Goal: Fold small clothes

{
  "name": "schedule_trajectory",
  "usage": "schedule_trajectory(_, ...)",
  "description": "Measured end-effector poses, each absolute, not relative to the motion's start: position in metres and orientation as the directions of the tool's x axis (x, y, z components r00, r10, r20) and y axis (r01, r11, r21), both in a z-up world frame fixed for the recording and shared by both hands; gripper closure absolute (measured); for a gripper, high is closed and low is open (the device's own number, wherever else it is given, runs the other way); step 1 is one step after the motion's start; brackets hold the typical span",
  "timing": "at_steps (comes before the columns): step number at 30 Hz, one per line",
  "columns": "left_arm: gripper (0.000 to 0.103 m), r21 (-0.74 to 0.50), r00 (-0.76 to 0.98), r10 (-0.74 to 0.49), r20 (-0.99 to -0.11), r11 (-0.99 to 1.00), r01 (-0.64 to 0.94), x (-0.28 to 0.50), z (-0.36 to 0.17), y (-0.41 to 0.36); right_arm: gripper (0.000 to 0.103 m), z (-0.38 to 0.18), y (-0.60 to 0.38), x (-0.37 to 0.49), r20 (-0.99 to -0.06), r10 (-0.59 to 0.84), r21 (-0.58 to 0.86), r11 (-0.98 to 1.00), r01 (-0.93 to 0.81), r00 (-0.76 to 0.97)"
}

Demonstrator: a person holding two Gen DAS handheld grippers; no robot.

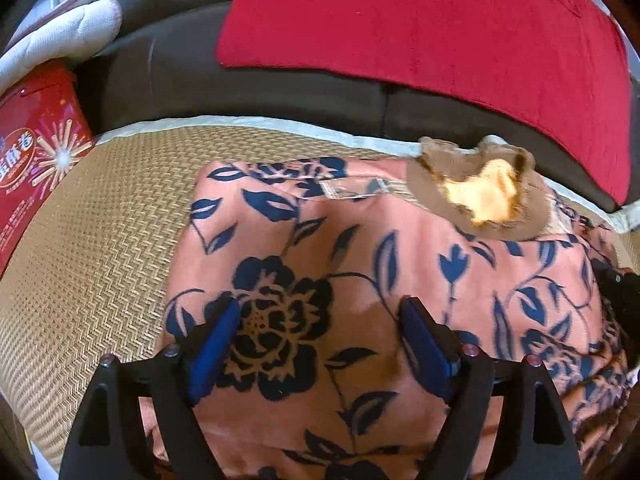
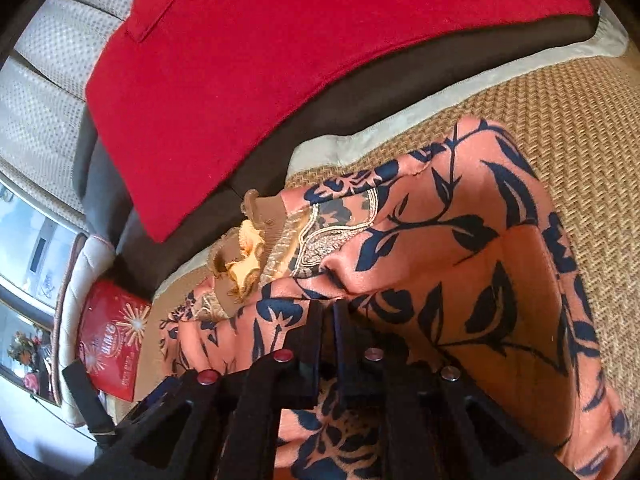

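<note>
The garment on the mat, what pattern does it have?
Salmon-pink garment with dark blue flowers and leaves; clearest in left wrist view.

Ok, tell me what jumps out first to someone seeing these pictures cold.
The salmon-pink garment with navy flowers fills the middle, spread on a woven straw mat. Behind it a bright red cushion lies on the dark sofa, and a red printed box sits at the mat's left edge. The left gripper has open jaws above the cloth; the right gripper has shut jaws.
</note>
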State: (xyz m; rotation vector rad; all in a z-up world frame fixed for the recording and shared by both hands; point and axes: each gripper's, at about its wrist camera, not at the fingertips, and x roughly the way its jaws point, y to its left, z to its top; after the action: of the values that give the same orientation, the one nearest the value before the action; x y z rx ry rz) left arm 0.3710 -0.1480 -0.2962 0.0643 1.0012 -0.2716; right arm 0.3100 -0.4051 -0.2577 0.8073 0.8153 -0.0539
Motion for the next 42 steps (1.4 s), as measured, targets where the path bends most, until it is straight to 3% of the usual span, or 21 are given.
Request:
schedule_trajectory(6, 0.02, -0.11, 0.564, -0.245, -0.789, 0.959, 0.263, 0.346, -0.266, -0.135, 0.092, -0.225, -0.37, 0.297, -0.635, 0.367, 0.612, 0.776, 0.154, 0.68)
schedule_trajectory(12, 0.02, 0.006, 0.492, -0.173, -0.853, 0.94, 0.34, 0.322, -0.289, -0.153, 0.092, -0.239, -0.315, 0.281, -0.751, 0.39, 0.495, 0.866, 0.064, 0.533)
schedule_trajectory(15, 0.02, 0.001, 0.477, -0.176, -0.861, 0.937, 0.349, 0.313, -0.295, -0.15, 0.092, -0.239, -0.314, 0.263, -0.749, 0.41, 0.5, 0.865, 0.039, 0.52)
schedule_trajectory(19, 0.02, -0.052, 0.49, -0.225, -0.842, 0.938, 0.343, 0.301, -0.279, -0.139, 0.093, -0.228, -0.345, 0.243, -0.702, 0.443, 0.565, 0.823, 0.058, 0.557)
schedule_trajectory(23, 0.02, -0.114, 0.557, -0.264, -0.788, 0.95, 0.29, 0.302, -0.254, -0.117, 0.091, -0.212, -0.396, 0.228, -0.649, 0.345, 0.583, 0.798, 0.152, 0.678)
schedule_trajectory(27, 0.02, -0.135, 0.56, -0.238, -0.794, 0.966, 0.219, 0.324, -0.253, -0.108, 0.091, -0.226, -0.436, 0.231, -0.698, 0.262, 0.57, 0.767, 0.295, 0.667)
schedule_trajectory(29, 0.02, -0.102, 0.529, -0.185, -0.828, 0.978, 0.182, 0.332, -0.262, -0.107, 0.093, -0.245, -0.445, 0.24, -0.764, 0.251, 0.539, 0.755, 0.373, 0.595)
schedule_trajectory(33, 0.02, -0.114, 0.509, -0.179, -0.842, 0.981, 0.156, 0.34, -0.267, -0.104, 0.091, -0.236, -0.444, 0.239, -0.749, 0.233, 0.532, 0.769, 0.355, 0.62)
schedule_trajectory(38, 0.018, -0.085, 0.504, -0.162, -0.848, 0.981, 0.172, 0.352, -0.276, -0.111, 0.089, -0.222, -0.433, 0.248, -0.668, 0.267, 0.591, 0.757, 0.277, 0.695)
schedule_trajectory(42, 0.013, 0.004, 0.503, -0.115, -0.857, 0.974, 0.228, 0.348, -0.282, -0.128, 0.088, -0.241, -0.402, 0.272, -0.76, 0.294, 0.523, 0.806, 0.276, 0.58)
